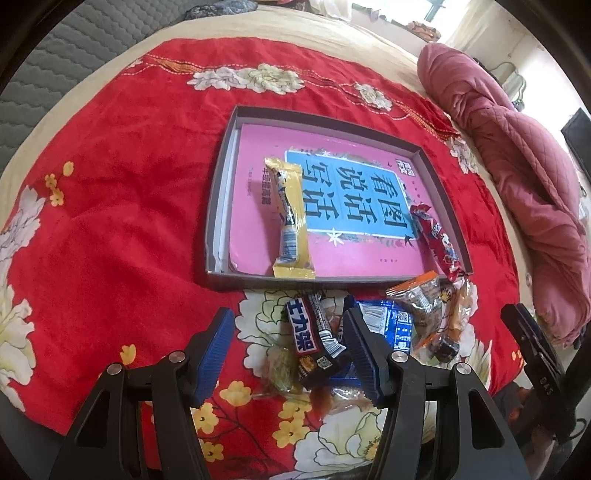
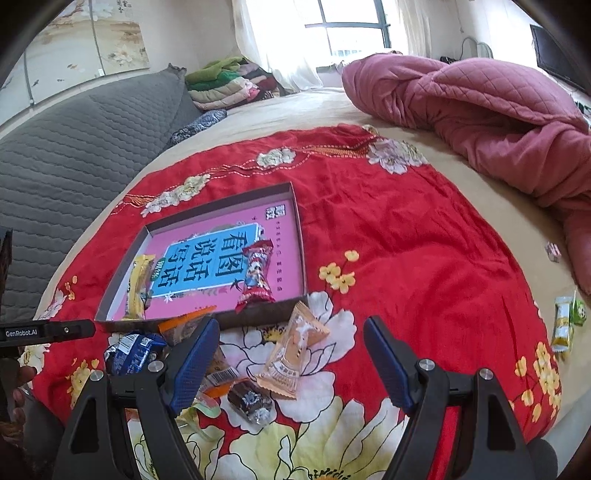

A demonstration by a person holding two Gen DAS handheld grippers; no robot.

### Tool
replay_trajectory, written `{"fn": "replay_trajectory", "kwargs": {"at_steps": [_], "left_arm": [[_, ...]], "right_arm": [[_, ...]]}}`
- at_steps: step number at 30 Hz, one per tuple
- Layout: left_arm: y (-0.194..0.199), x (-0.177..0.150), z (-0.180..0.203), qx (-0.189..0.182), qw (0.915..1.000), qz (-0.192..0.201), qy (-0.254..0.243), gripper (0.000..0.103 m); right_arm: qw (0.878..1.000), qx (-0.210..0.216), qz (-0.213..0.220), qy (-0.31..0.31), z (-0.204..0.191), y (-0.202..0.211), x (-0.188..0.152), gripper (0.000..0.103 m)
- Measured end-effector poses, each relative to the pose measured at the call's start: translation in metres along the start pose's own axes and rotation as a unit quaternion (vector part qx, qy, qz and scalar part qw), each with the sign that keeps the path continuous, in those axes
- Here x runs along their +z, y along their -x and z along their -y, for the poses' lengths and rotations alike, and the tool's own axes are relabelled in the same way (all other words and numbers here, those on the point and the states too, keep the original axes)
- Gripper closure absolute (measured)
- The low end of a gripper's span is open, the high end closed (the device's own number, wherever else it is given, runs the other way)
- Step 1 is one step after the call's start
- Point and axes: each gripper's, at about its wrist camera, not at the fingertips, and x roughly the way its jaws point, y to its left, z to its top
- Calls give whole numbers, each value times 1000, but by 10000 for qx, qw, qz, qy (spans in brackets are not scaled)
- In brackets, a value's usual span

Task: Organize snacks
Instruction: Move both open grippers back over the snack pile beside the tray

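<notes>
Red flowered cloth [image 1: 110, 229] carries my box [image 1: 221, 192] with two snack sticks; my left fingers [image 1: 291, 354] and right fingers [image 2: 291, 365] gape, empty, over loose snacks [image 2: 291, 354].

Daylit window [image 2: 347, 33], grey quilted headboard [image 2: 74, 147], pink quilt [image 2: 480, 110].

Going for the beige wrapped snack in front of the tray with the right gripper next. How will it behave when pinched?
The beige snack packet looks like a puffed, sealed pillow pack, so probably light and squashy. Its glossy film may slip between the pads. It lies flat on the soft red cloth, which may give underneath. The right gripper is open around it.
</notes>
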Motion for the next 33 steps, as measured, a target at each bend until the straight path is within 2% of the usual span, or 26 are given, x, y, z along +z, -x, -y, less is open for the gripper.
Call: {"fn": "replay_trajectory", "kwargs": {"at_steps": [16, 31, 33], "left_arm": [[-22, -1, -20, -276, 9985, -235, 408, 40], [-55, 4, -17, -896, 9911, -643, 752, 41], [-59, 4, -17, -889, 9909, -667, 765, 41]], "right_arm": [[9970, 183, -610, -449, 14, -38, -14, 23], [9957, 292, -792, -372, 8, -57, -18, 24], [9954, 313, -823, -370, 7, -60, -19, 26]]}}
